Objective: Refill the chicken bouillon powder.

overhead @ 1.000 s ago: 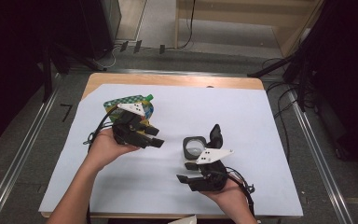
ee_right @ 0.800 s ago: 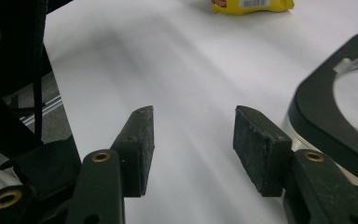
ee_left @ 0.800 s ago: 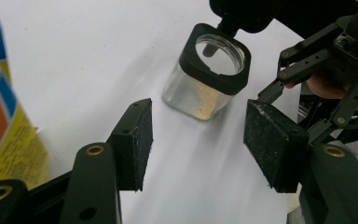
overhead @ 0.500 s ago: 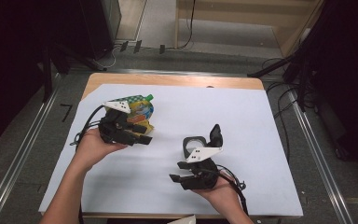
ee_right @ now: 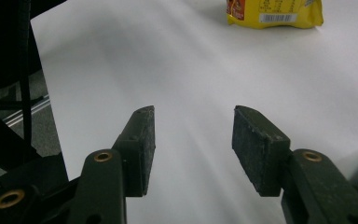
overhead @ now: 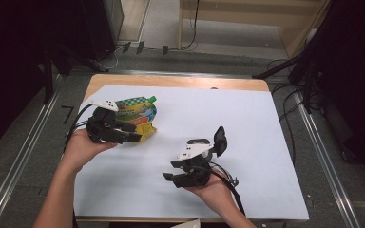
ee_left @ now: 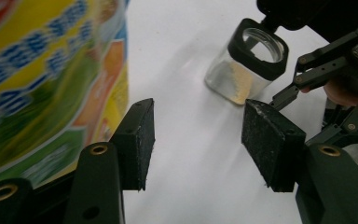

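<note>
The table (overhead: 285, 156) carries a white sheet across nearly all of its top; a strip of bare wood shows along the far edge.

The pouch (overhead: 135, 118), a printed green, yellow and blue pack with a green cap, lies on the sheet at the left, toward the far side. In the left gripper view the pouch (ee_left: 42, 79) sits just beside the outer face of the left-hand jaw; whether it touches the jaw cannot be told. In the right gripper view its yellow bottom edge with a barcode (ee_right: 275, 14) lies well ahead of the jaws.

The left gripper (overhead: 130, 134) is held in the person's left hand (overhead: 83, 147), directly in front of the pouch as the high view shows it. Its jaws stand apart, with bare sheet between the pads.

The right gripper (overhead: 169, 170) rests in the person's right hand (overhead: 214, 187), right of centre and toward the near side. Its jaws stand apart over bare sheet, with nothing between them.

The jar (overhead: 204, 145), clear glass with a black rim and a black flip lid standing open, sits on the sheet just behind the right gripper. In the left gripper view the jar (ee_left: 247, 65) shows some pale contents at its bottom and lies ahead of the jaws, close to the right gripper's linkage.
</note>
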Tool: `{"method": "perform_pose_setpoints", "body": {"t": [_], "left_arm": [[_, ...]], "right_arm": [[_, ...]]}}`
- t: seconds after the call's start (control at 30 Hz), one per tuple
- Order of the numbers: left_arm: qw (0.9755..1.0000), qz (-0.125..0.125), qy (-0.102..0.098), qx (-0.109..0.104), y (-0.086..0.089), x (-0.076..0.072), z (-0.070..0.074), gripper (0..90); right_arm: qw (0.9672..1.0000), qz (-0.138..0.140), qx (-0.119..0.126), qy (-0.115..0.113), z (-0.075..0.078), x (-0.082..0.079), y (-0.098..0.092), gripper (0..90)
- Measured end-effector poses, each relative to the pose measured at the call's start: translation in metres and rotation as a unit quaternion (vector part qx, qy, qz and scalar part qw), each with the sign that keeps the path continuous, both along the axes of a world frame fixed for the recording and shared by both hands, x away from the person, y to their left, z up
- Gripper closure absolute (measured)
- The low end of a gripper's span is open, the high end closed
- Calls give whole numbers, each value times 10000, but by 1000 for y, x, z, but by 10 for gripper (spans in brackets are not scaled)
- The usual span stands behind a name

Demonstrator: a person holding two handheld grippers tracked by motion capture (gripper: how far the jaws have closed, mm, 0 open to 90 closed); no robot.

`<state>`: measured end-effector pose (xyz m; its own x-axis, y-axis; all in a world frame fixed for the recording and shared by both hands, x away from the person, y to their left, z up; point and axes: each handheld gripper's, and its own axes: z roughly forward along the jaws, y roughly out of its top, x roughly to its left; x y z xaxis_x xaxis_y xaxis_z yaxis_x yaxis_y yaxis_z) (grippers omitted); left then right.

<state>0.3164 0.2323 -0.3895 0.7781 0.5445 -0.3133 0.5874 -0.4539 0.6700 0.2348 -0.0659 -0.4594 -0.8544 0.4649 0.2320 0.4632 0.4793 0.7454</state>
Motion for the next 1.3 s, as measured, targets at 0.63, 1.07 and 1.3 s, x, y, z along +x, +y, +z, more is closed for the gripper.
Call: {"method": "perform_pose_setpoints", "body": {"t": [0.63,1.07,1.3], "left_arm": [[9970,754,-19,174,58,1,0,487],[9969,712,-177,270,53,20,0,486],[9973,707,-161,118,37,35,-5,560]], "right_arm": [[9999,104,-50,96,-14,-3,8,506],[9998,124,-84,132,-19,-2,10,508],[9998,139,-75,145,-24,-4,11,506]]}}
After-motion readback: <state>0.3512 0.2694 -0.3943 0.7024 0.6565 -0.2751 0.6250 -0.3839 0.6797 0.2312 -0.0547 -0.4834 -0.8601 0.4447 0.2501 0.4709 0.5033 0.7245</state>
